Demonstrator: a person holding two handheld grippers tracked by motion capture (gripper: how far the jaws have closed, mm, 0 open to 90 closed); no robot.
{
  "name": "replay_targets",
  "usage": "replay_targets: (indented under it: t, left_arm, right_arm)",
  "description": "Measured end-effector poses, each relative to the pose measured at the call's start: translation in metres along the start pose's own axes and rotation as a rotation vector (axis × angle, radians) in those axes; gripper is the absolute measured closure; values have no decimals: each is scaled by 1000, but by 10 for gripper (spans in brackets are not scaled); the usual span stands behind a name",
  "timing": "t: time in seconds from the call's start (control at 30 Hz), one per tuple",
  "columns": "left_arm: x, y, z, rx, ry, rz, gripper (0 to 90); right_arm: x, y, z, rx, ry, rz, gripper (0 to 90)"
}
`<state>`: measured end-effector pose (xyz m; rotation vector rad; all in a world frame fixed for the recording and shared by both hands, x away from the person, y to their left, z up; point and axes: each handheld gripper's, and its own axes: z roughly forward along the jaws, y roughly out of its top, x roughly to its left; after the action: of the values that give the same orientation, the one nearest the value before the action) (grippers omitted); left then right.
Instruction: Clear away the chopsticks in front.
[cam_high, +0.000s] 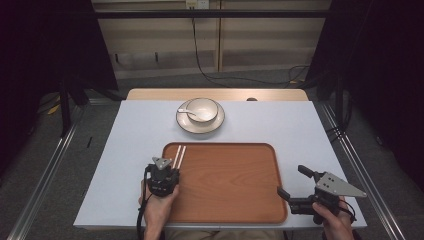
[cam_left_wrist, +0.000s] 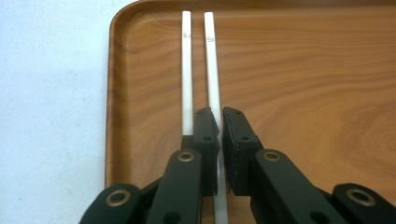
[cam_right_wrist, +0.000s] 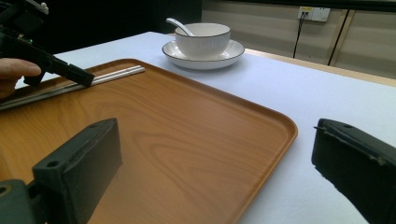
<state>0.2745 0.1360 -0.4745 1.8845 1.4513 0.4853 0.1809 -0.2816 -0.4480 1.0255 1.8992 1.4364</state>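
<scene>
Two white chopsticks (cam_high: 179, 155) lie side by side along the left end of a wooden tray (cam_high: 225, 182). My left gripper (cam_high: 166, 164) rests over their near ends. In the left gripper view the jaws are almost together around the right chopstick (cam_left_wrist: 212, 70), which runs through the narrow gap of the left gripper (cam_left_wrist: 220, 116); the left chopstick (cam_left_wrist: 187, 70) passes under the left jaw. My right gripper (cam_high: 292, 181) hangs wide open by the tray's right edge with nothing between its fingers. The right gripper view shows the right gripper (cam_right_wrist: 217, 140) over the tray rim (cam_right_wrist: 280, 126) and the chopsticks (cam_right_wrist: 107, 74).
Beyond the tray, a white bowl (cam_high: 202, 109) holding a spoon (cam_high: 187, 112) stands on a plate (cam_high: 200, 126) at the middle back of the pale table (cam_high: 280, 122). The bowl (cam_right_wrist: 203, 39) also appears far off in the right gripper view.
</scene>
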Motion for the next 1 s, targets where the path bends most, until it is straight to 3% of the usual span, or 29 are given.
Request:
replay_targets:
  t: [0.13,0.23,0.37,0.43,0.47,0.5,0.57,0.63,0.8,0.87,1.0]
  left_arm:
    - [1,1,0,1,5,1,842]
    - [1,3,-2,-17,-25,1,779]
    - [0,10,-4,-30,-35,16,788]
    - [0,12,-4,-35,-40,26,837]
    - [1,15,-3,-39,-59,41,837]
    - [1,19,2,-31,-100,39,900]
    - [-1,22,9,-17,-63,71,900]
    - [1,25,17,-1,-111,65,900]
    - [4,31,30,41,-93,86,900]
    - [6,31,30,44,-86,63,900]
    - [8,29,28,42,-84,53,900]
  right_arm:
    - [0,0,0,0,1,-3,14]
    - [0,0,0,1,1,-2,14]
    - [0,0,0,1,1,-1,14]
    - [0,0,0,3,1,-5,14]
    - [0,0,0,3,1,-4,14]
    - [0,0,0,0,0,2,14]
    - [0,0,0,1,1,-2,14]
    - [0,0,0,2,3,-4,14]
    - [0,0,0,3,2,3,14]
    - [0,0,1,4,4,-3,14]
    - [0,0,0,2,-1,3,13]
